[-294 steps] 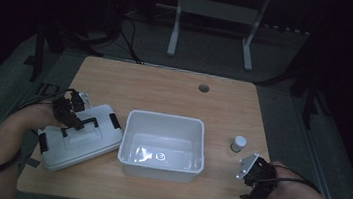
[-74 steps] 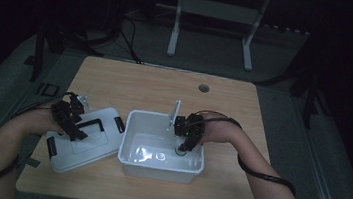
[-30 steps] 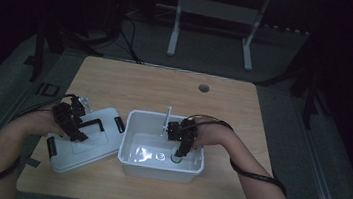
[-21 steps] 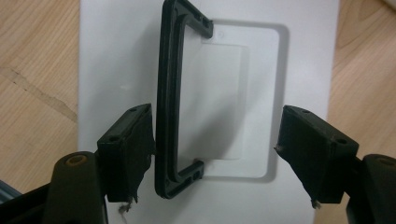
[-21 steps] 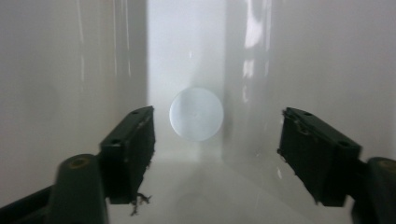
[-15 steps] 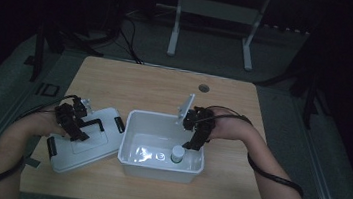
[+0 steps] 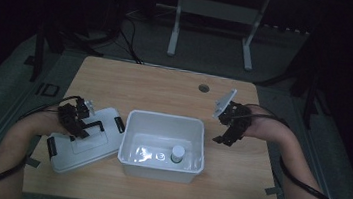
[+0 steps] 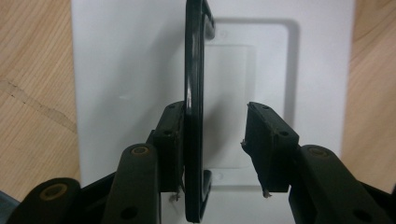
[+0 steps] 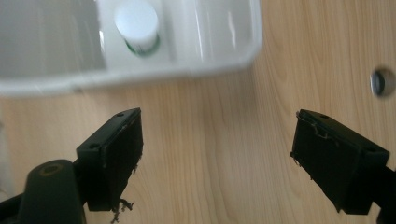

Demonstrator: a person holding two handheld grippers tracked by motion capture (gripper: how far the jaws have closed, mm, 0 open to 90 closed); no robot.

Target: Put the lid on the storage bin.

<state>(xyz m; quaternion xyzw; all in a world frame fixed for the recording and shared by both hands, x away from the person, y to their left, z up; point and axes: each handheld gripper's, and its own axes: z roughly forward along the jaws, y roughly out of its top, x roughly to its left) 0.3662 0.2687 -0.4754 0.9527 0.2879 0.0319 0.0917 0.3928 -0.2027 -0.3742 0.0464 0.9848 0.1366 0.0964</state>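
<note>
A white open box [image 7: 131, 124] sits mid-table with a small white-capped bottle [image 7: 177, 153] standing inside at its right end. The box's white lid [image 7: 83, 152] lies to the left, its black handle [image 8: 194, 70] raised. My left gripper [image 7: 80, 126] is over the lid. Its jaws have just been closing around the handle, which touches the left pad [image 8: 172, 135] while the right pad stands apart. My right gripper [image 7: 224, 135] hovers over bare wood right of the box. Its jaws have just been opening and hold nothing. The right gripper view [image 9: 219, 121] shows the bottle [image 9: 137, 25] beyond them.
The wooden table [image 7: 165, 88] has a round cable hole [image 7: 204, 88] at the back. Black latches [image 7: 52, 145] sit on the lid's ends. A white-legged stand [image 7: 214, 13] and cables lie on the dark floor beyond the table.
My right gripper let go of the bottle, rose out of the box and moved right over the table, jaws widening. The left gripper's jaws narrowed around the lid handle.
</note>
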